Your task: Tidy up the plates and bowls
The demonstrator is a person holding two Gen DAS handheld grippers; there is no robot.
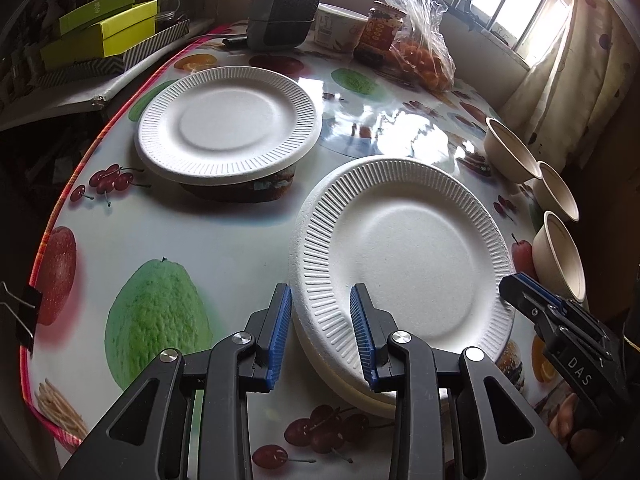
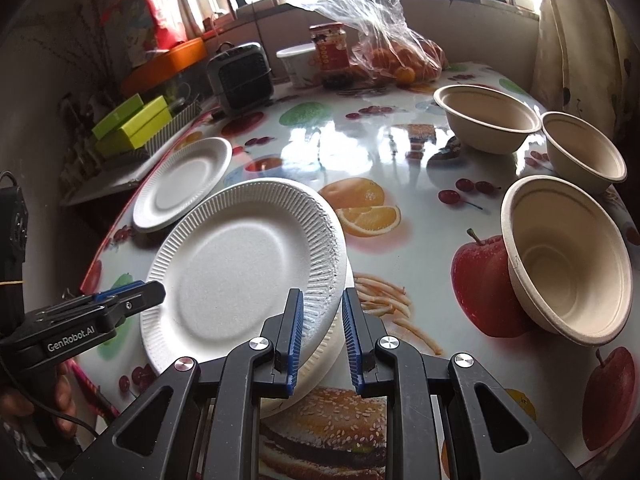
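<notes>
A white paper plate (image 1: 404,256) lies tilted on top of another plate near the table's front; it also shows in the right wrist view (image 2: 244,268). My left gripper (image 1: 320,300) is open, its fingers either side of that plate's left rim. My right gripper (image 2: 322,304) is open, its fingers either side of the plate's right rim. A second white plate (image 1: 228,122) lies further back on the left, seen too in the right wrist view (image 2: 184,182). Three beige paper bowls (image 2: 486,116) (image 2: 582,152) (image 2: 568,258) stand on the right.
At the table's far end stand a grey fan heater (image 2: 242,76), a white cup (image 2: 298,62), a jar (image 2: 330,54) and a plastic bag of oranges (image 2: 400,56). Green boxes (image 1: 104,28) sit on a shelf left of the table. The table edge (image 1: 40,256) runs close on the left.
</notes>
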